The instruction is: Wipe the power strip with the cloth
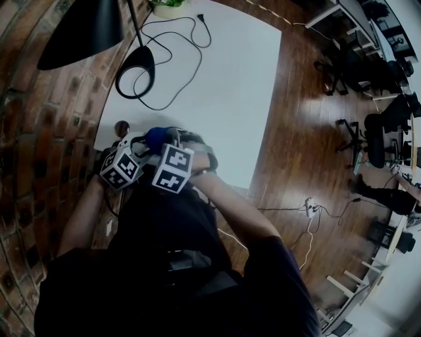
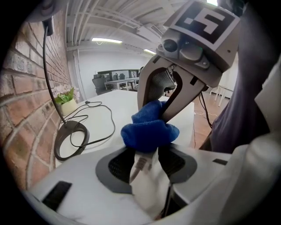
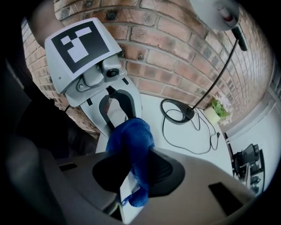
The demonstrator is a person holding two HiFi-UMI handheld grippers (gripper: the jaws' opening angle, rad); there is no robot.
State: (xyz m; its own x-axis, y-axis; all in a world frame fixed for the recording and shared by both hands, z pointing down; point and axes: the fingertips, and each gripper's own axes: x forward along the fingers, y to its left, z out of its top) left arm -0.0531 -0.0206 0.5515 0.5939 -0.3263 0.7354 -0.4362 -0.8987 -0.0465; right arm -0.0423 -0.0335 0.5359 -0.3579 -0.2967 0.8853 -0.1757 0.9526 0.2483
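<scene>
In the left gripper view my left gripper (image 2: 147,161) is shut on the end of a white power strip (image 2: 147,180), which sticks up between its jaws. A bunched blue cloth (image 2: 148,131) rests on top of the strip. My right gripper (image 3: 134,176) is shut on that cloth (image 3: 131,140), and a sliver of the white strip (image 3: 126,191) shows just beneath it. Both grippers meet tip to tip over the near left corner of the white table (image 1: 223,85). In the head view the cloth (image 1: 160,136) shows beyond the two marker cubes.
A black lamp base (image 1: 135,66) with a looping black cord stands on the table by the brick wall (image 1: 46,131). A small potted plant (image 1: 170,8) sits at the far end. Another power strip (image 1: 309,207) lies on the wooden floor to the right, and office chairs stand further off.
</scene>
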